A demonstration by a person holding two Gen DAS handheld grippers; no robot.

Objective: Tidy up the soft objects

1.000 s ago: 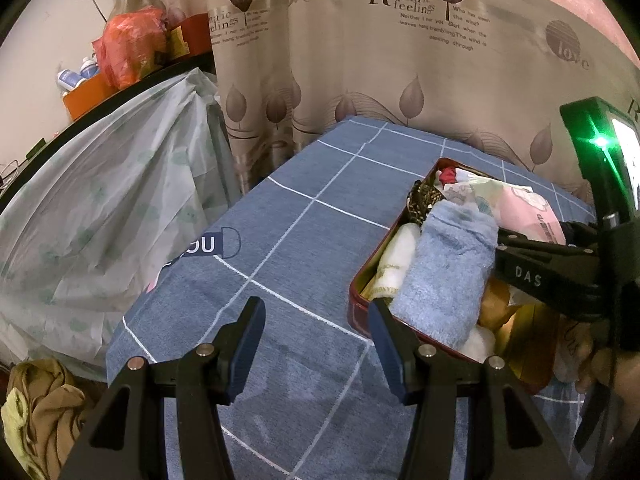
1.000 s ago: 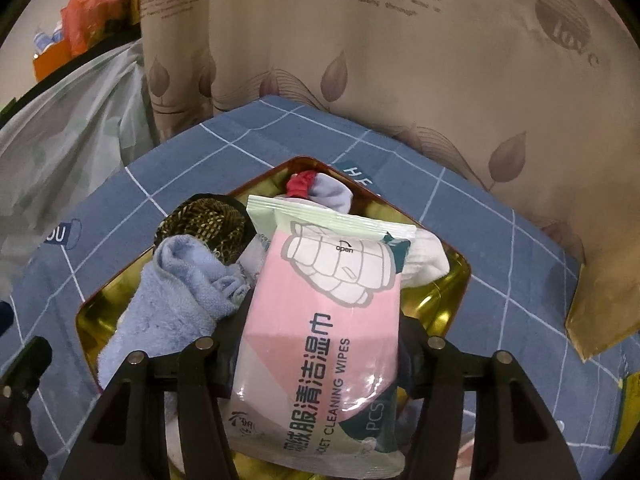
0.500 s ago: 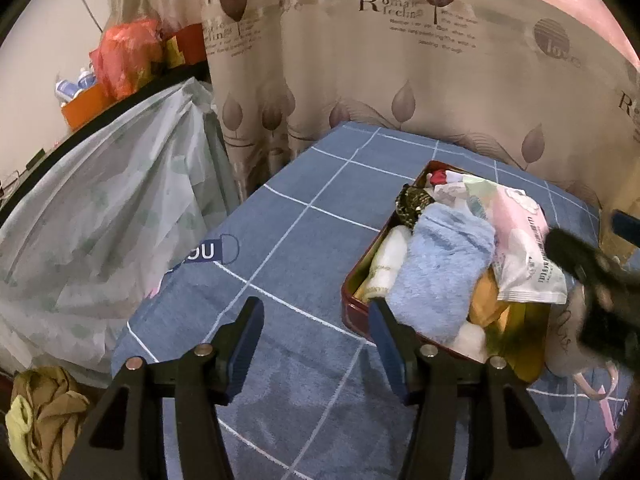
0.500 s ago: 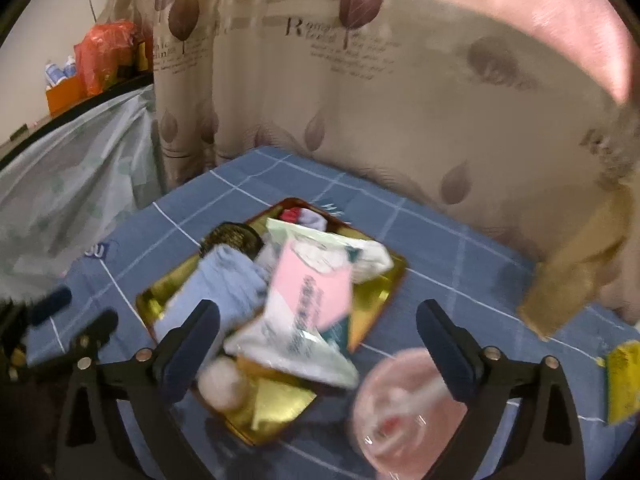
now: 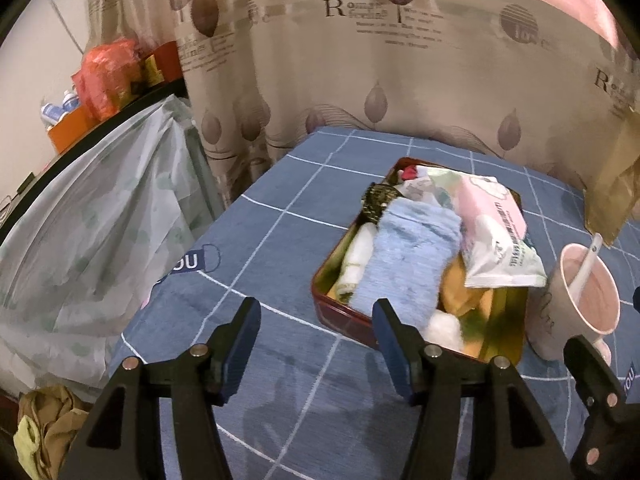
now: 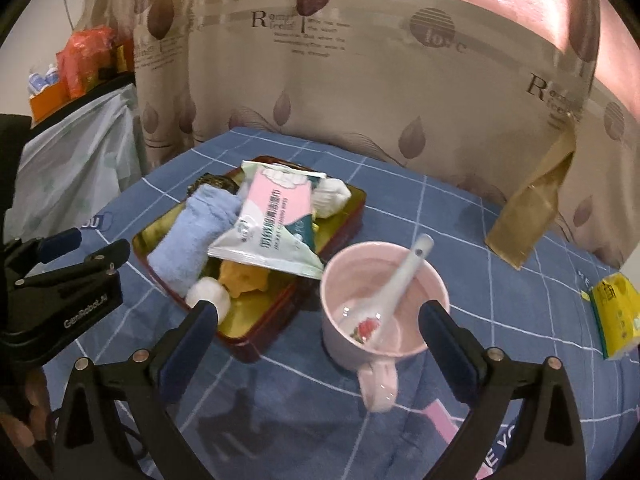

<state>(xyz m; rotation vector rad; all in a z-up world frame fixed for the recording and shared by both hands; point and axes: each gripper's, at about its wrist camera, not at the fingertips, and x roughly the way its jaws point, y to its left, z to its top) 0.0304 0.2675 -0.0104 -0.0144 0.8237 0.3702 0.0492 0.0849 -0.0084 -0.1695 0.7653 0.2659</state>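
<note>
From the left wrist camera, the left gripper (image 5: 316, 330) hangs over the blue checked tablecloth (image 5: 280, 240) with its jaws spread wide and nothing between them. At two o'clock from it sits the red tin tray (image 5: 340, 312), packed with soft things: a rolled light-blue towel (image 5: 408, 256) lies lengthwise in the middle, a pink-and-white wet-wipes pack (image 5: 496, 232) leans across the tray's right side, and a white cotton ball (image 5: 444, 326) rests at the near corner. Just beside the tray, at three o'clock, stands a pink mug (image 5: 576, 308) with a white spoon (image 5: 586, 264) in it. From the right wrist camera, the right gripper (image 6: 320, 322) also stands wide apart and empty, its fingers (image 6: 440, 328) reaching on either side of the pink mug (image 6: 384, 300) without touching it; the white spoon (image 6: 396, 284) leans inside. The red tin tray (image 6: 260, 340) lies at eleven o'clock, with the light-blue towel (image 6: 192, 236), the wet-wipes pack (image 6: 272, 224) lying on top, and the cotton ball (image 6: 210, 296) near the left fingertip. The left gripper (image 6: 88, 248) shows at nine o'clock, jaws parted. A yellow carton (image 6: 616, 316) lies at three o'clock.
</note>
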